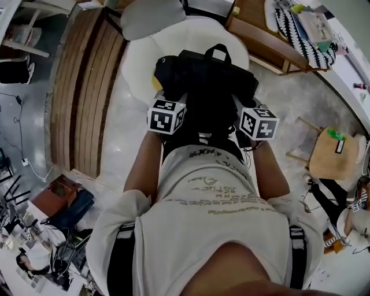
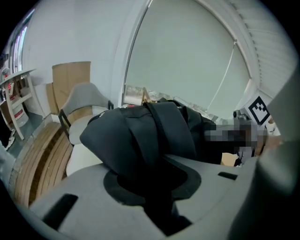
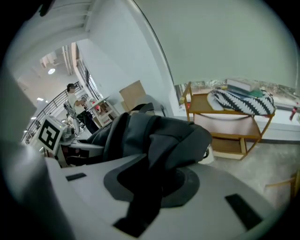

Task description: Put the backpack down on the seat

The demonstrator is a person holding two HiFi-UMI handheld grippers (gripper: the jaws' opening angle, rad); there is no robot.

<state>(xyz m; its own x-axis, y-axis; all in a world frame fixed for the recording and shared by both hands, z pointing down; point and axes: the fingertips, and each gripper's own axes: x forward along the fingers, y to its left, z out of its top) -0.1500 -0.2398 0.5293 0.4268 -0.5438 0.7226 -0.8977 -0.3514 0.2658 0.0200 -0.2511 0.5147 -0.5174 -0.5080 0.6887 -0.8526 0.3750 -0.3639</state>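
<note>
Left gripper (image 2: 155, 187): clenched on a fold of the black fabric backpack (image 2: 140, 136); the dark cloth fills the gap between its grey jaws, and the bulk of the bag bulges straight ahead of them.
Right gripper (image 3: 149, 190): likewise clamped on black cloth, a strap-like fold running back between the jaws, with the bag's body ahead and slightly to its left.
Backpack position: it hangs between the two grippers, its long axis running from one to the other and its carry handle (image 1: 217, 52) on the far side.
White cushioned round seat (image 1: 141, 58): directly under and beyond the bag; from the left gripper view its pale cushion (image 2: 82, 157) shows lower and to the left. Whether the bag's underside is touching the cushion I cannot tell.
Deciding relation: the seat lies below and ahead of both grippers, neither hand nearer, so I judge an even lowering is needed.
Grey chair back (image 1: 153, 17): beyond the seat.
</note>
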